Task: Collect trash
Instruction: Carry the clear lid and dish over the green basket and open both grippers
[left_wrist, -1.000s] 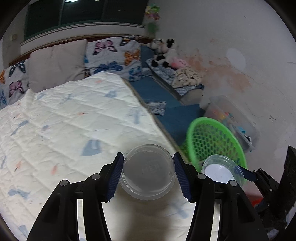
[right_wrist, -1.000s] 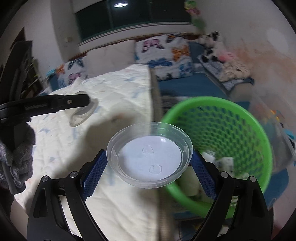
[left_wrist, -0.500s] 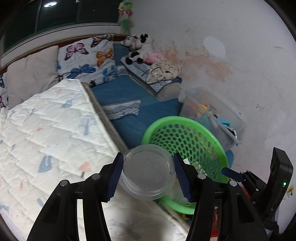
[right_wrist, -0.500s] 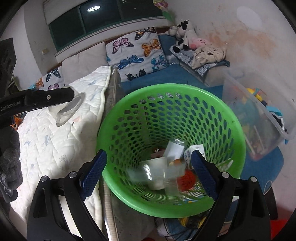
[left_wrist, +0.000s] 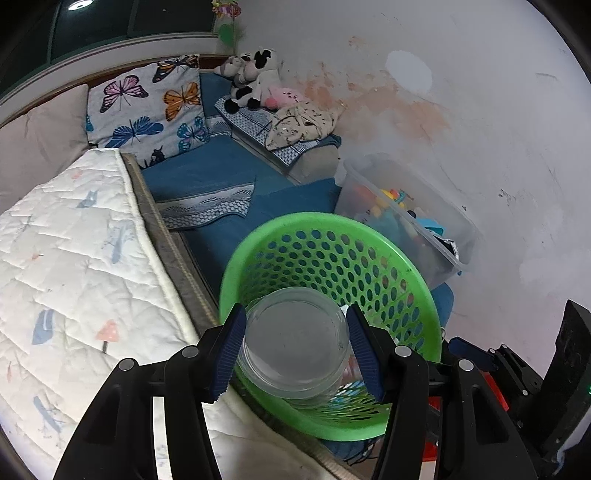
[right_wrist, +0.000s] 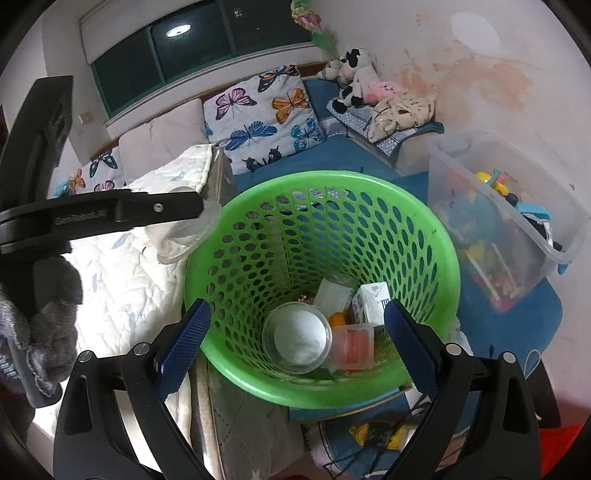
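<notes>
Holding a clear plastic cup (left_wrist: 295, 345) between its blue pads, the left gripper (left_wrist: 295, 347) sits over the near-left rim of the green basket (left_wrist: 399, 266), w/ the cup partly above the opening and partly still above the bed edge (left_wrist: 162, 236). Right gripper (right_wrist: 295, 332) hangs over the same basket, fingers spread wide w/ nothing between them; a clear lid (right_wrist: 297, 338), a small carton (right_wrist: 371, 302) & other trash lie at the bottom. Step in hand looks like the drop-off of the cup. Next move prob. needs the cup carried further inside the rim, then the fingers parted so it falls in, not onto the quilt (left_wrist: 66, 258).
</notes>
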